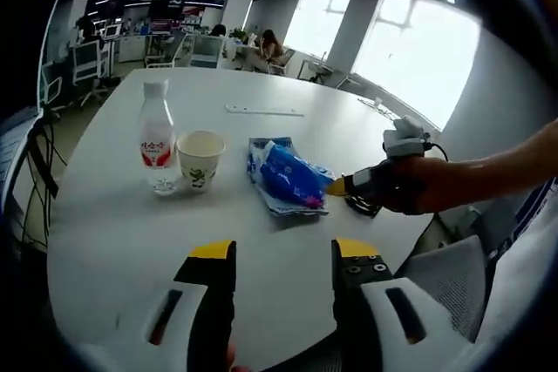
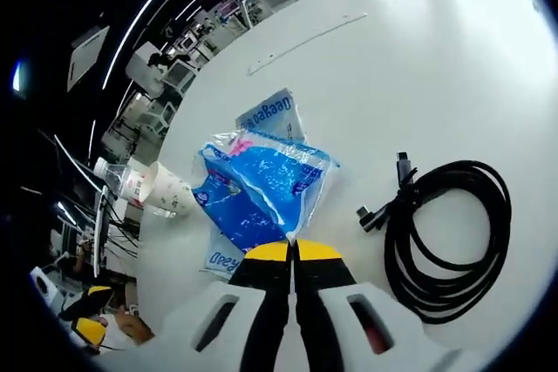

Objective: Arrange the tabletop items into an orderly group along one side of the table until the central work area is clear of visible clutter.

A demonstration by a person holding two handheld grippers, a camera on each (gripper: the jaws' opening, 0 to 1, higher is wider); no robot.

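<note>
A blue plastic packet [image 1: 285, 175] [image 2: 261, 182] lies on a flat pale-blue pack [image 2: 272, 114] in the middle of the white table [image 1: 113, 233]. My right gripper [image 2: 293, 253] is shut with its yellow tips pinching the packet's near edge. In the left gripper view it comes in from the right [image 1: 338, 186], held by a hand. A water bottle [image 1: 157, 138] [image 2: 120, 180] and a paper cup [image 1: 200, 159] [image 2: 166, 191] stand side by side left of the packet. My left gripper [image 1: 283, 252] hangs open over the table's near edge, holding nothing.
A coiled black cable [image 2: 445, 233] [image 1: 359, 206] lies right of the packet, near the table's edge. A thin white strip [image 1: 261, 111] [image 2: 305, 41] rests farther back. Office chairs, desks and seated people are beyond the table, and bright windows at the right.
</note>
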